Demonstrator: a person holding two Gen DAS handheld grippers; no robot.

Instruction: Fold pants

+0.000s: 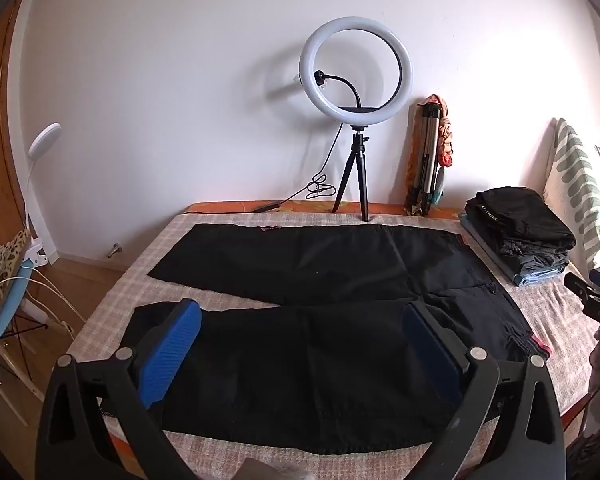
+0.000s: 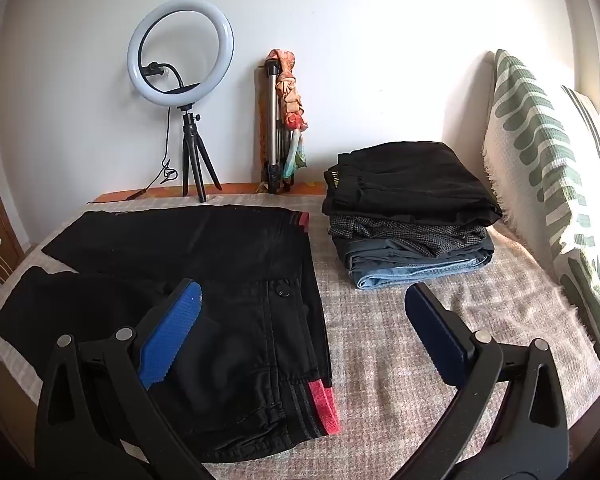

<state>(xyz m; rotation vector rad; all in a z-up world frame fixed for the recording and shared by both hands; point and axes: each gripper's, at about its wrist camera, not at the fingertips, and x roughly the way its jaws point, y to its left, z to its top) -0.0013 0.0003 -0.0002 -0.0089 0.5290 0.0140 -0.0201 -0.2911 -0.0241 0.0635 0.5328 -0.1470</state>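
Black pants (image 1: 300,280) lie flat on the checked bed cover (image 1: 112,304), legs spread toward the left, waistband with a red strip (image 2: 322,404) at the right. My left gripper (image 1: 300,320) is open above the near leg. My right gripper (image 2: 302,308) is open above the waist end of the pants (image 2: 220,272); it also shows at the right edge of the left wrist view (image 1: 592,296). Neither gripper holds anything.
A stack of folded clothes (image 2: 408,216) sits at the back right of the bed. A ring light on a tripod (image 1: 356,76) and a folded tripod (image 1: 428,160) stand against the far wall. Striped pillows (image 2: 548,168) are at the right. A chair (image 1: 4,280) stands left.
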